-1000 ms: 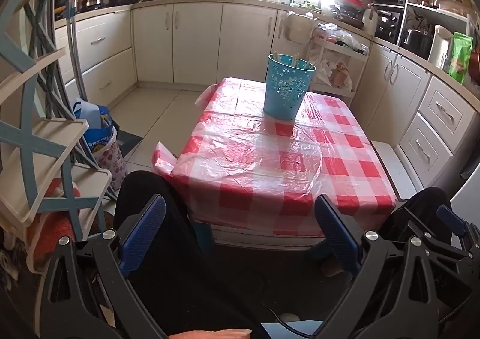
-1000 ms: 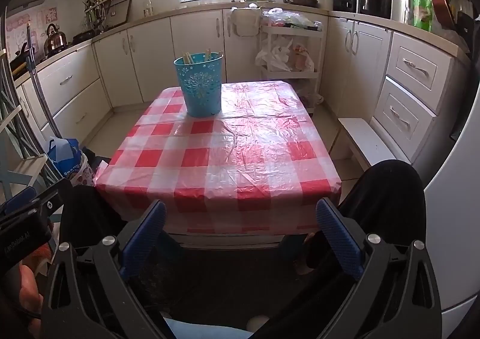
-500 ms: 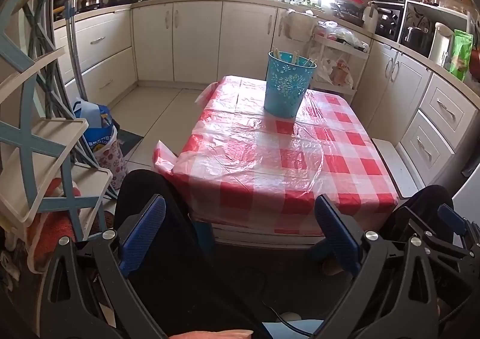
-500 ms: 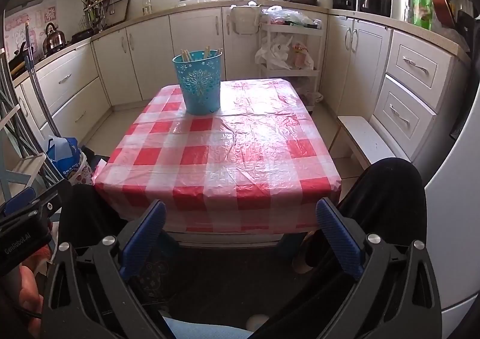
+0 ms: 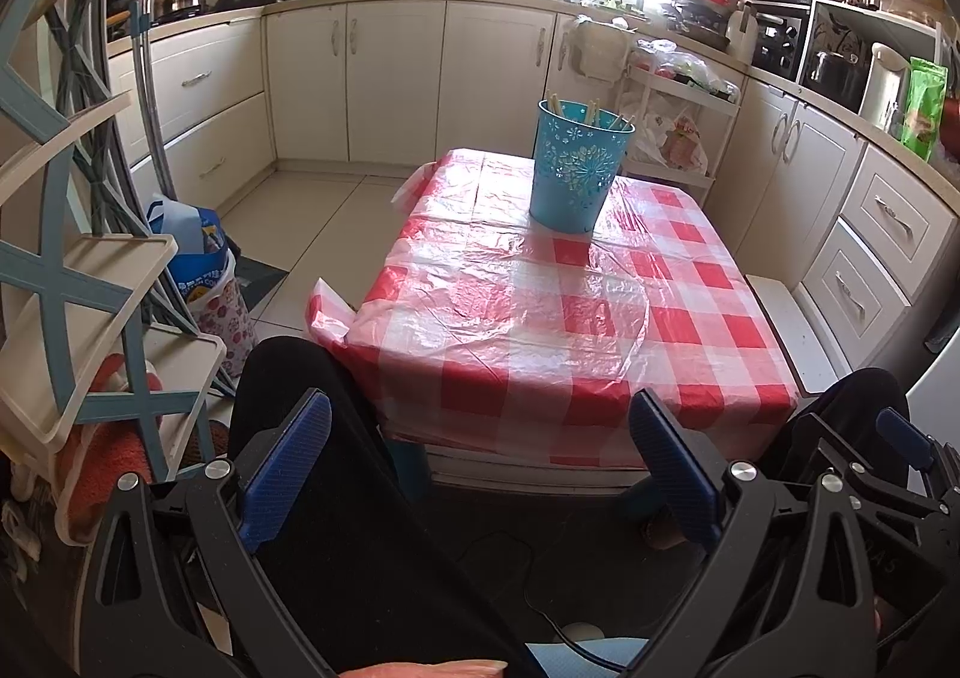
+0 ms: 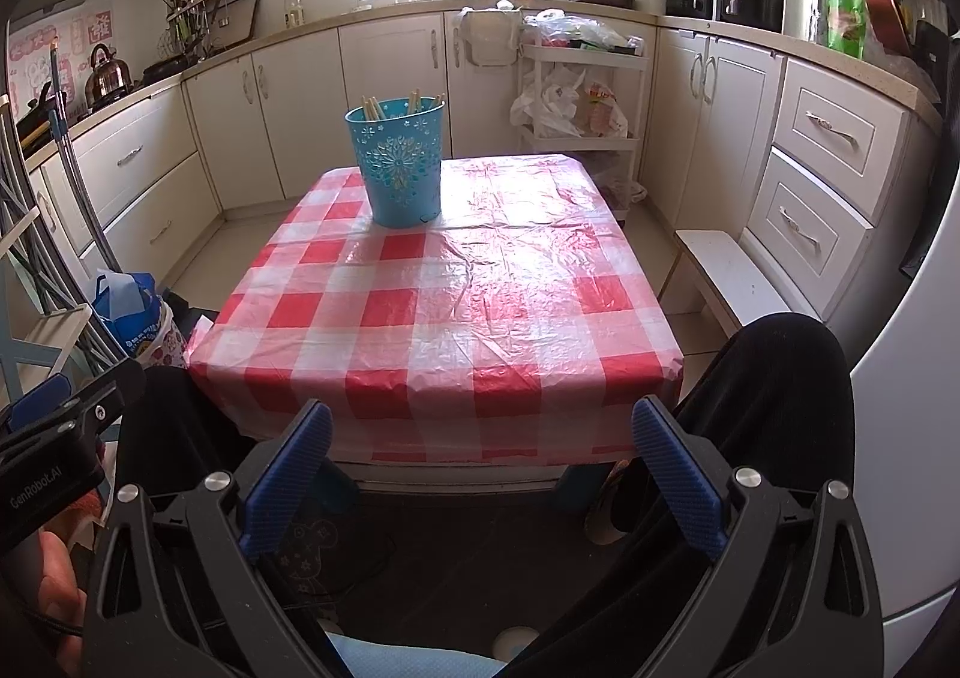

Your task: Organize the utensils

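A turquoise perforated bucket [image 5: 577, 175] stands at the far end of a table with a red-and-white checked plastic cloth [image 5: 558, 318]. Pale utensil handles [image 5: 591, 111] stick out of its top. It also shows in the right wrist view [image 6: 401, 162] with the handles [image 6: 414, 99] and the table [image 6: 456, 306]. My left gripper [image 5: 480, 468] is open and empty, held low in front of the table's near edge. My right gripper [image 6: 480, 474] is open and empty at the same height. Both are far from the bucket.
The person's black-trousered knees [image 5: 288, 378] [image 6: 780, 366] flank the table's near edge. A blue-and-cream rack [image 5: 66, 282] and a blue bag [image 5: 198, 270] stand at left. A white stool [image 6: 738, 282] and white cabinets [image 6: 828, 168] stand at right. A white trolley [image 6: 579, 96] is behind the table.
Both views have shifted slightly. The bucket and table sit a touch higher in the frames. Both grippers stay open and empty.
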The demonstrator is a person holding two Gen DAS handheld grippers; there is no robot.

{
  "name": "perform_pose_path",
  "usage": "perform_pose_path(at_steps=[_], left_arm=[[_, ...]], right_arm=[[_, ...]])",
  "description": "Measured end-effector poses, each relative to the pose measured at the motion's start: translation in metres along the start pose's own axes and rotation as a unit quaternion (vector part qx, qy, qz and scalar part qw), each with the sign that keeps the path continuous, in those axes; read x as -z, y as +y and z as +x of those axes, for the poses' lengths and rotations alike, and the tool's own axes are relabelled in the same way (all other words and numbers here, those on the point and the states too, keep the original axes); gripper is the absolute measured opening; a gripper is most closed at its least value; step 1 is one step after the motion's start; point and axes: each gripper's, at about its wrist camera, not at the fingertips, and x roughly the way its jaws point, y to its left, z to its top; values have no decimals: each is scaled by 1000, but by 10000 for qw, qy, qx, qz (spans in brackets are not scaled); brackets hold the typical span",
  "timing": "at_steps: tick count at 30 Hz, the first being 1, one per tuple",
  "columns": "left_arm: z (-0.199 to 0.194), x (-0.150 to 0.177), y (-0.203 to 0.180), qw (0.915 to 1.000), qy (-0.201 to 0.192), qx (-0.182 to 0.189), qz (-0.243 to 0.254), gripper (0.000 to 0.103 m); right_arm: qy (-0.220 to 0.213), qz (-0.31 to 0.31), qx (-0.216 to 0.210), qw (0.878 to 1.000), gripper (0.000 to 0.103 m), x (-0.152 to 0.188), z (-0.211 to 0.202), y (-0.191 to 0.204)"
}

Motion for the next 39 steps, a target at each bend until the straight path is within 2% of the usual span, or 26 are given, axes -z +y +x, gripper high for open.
perform_pose_path(at_steps=[39], left_arm=[[4,8,4,9999,117,9,-64,96]], right_arm=[[60,6,10,10000,96,4,2,2]])
